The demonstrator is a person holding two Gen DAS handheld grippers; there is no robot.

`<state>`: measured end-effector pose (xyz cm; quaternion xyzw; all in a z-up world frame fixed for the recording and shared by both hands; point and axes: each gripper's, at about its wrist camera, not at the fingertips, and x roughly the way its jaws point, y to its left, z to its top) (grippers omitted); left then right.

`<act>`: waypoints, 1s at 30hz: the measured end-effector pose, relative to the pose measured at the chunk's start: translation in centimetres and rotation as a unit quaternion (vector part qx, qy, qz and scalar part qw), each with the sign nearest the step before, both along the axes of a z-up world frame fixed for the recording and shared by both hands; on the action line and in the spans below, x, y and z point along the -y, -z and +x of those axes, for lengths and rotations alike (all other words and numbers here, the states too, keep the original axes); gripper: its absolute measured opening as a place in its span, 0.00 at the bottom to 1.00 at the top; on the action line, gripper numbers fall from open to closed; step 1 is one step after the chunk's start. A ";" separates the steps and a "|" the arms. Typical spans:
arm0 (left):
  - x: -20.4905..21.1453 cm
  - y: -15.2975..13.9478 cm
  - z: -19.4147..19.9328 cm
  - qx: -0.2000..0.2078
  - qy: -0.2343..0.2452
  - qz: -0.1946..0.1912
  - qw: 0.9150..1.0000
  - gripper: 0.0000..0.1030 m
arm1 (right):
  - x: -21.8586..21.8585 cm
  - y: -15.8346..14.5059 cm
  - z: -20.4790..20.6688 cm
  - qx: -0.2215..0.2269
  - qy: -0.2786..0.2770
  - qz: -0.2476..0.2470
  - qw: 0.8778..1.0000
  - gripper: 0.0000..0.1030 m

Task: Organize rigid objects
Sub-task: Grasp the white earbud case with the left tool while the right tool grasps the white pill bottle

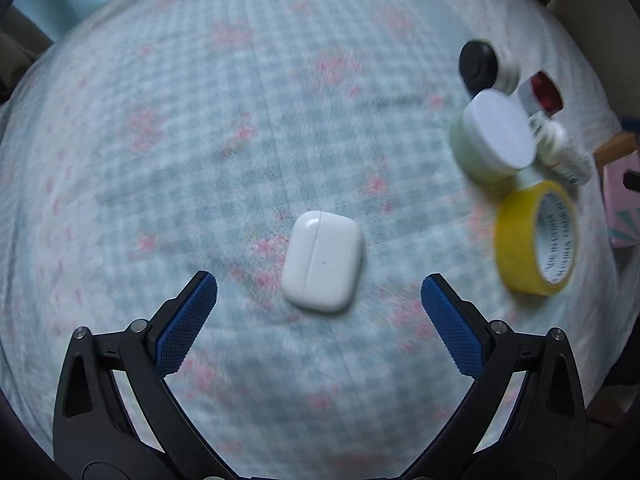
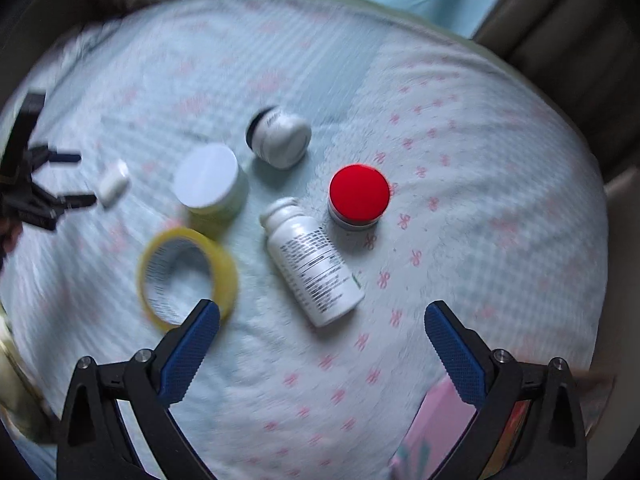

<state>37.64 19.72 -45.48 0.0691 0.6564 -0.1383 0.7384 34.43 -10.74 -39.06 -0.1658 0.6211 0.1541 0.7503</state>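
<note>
A white earbud case (image 1: 322, 261) lies on the checked cloth just ahead of my open, empty left gripper (image 1: 319, 286). It also shows small at the left of the right wrist view (image 2: 114, 182). My right gripper (image 2: 322, 314) is open and empty above a white pill bottle (image 2: 312, 260) lying on its side. Around it are a red-capped jar (image 2: 359, 194), a white-lidded green jar (image 2: 210, 182), a black-capped white bottle (image 2: 279, 140) on its side, and a yellow tape roll (image 2: 186, 276). The left gripper (image 2: 76, 178) shows at the far left.
The cloth-covered surface (image 1: 200, 140) is a rounded cushion. In the left wrist view the jars and tape (image 1: 536, 236) cluster at the right. A pink box (image 2: 444, 420) lies at the near right edge, behind my right finger. Beige upholstery (image 2: 560, 40) surrounds the cushion.
</note>
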 end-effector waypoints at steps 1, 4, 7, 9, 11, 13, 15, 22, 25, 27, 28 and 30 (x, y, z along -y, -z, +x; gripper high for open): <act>0.1 0.7 0.2 -0.004 0.007 0.005 1.000 0.97 | -0.2 0.8 0.4 -0.006 -0.013 -0.007 1.000 0.96; 0.5 2.5 0.5 -0.020 0.026 0.012 0.999 0.93 | -1.1 3.7 1.4 -0.027 -0.061 -0.035 0.997 0.96; 0.9 3.7 0.8 -0.026 0.042 0.023 0.999 0.93 | -2.1 5.8 1.9 -0.045 -0.099 -0.051 0.993 0.95; 1.2 4.2 0.9 -0.031 0.046 0.028 0.998 0.93 | -2.8 6.7 2.3 -0.054 -0.117 -0.056 0.990 0.95; 1.5 4.6 1.2 -0.037 0.049 0.031 0.998 0.93 | -3.4 7.4 2.7 -0.063 -0.130 -0.060 0.988 0.94; 1.9 4.9 1.6 -0.044 0.053 0.035 0.997 0.93 | -4.0 7.9 3.1 -0.077 -0.142 -0.061 0.985 0.80; 2.2 5.1 2.1 -0.052 0.055 0.040 0.996 0.85 | -4.4 8.5 3.6 -0.094 -0.150 -0.065 0.982 0.72; 3.3 4.5 3.8 -0.063 0.070 0.048 0.994 0.40 | -5.9 9.7 4.2 -0.113 -0.177 -0.101 0.973 0.47; 3.7 4.5 4.0 -0.064 0.069 0.049 0.994 0.40 | -6.2 9.8 3.8 -0.108 -0.181 -0.110 0.971 0.47; 4.0 4.4 4.0 -0.062 0.064 0.045 0.995 0.40 | -6.5 9.8 3.3 -0.106 -0.176 -0.111 0.972 0.47; 4.1 4.3 4.0 -0.060 0.061 0.042 0.995 0.40 | -6.5 9.8 3.2 -0.106 -0.174 -0.112 0.973 0.47; 3.9 3.6 3.8 -0.056 0.057 0.039 0.996 0.40 | -6.4 9.7 3.1 -0.106 -0.165 -0.112 0.974 0.46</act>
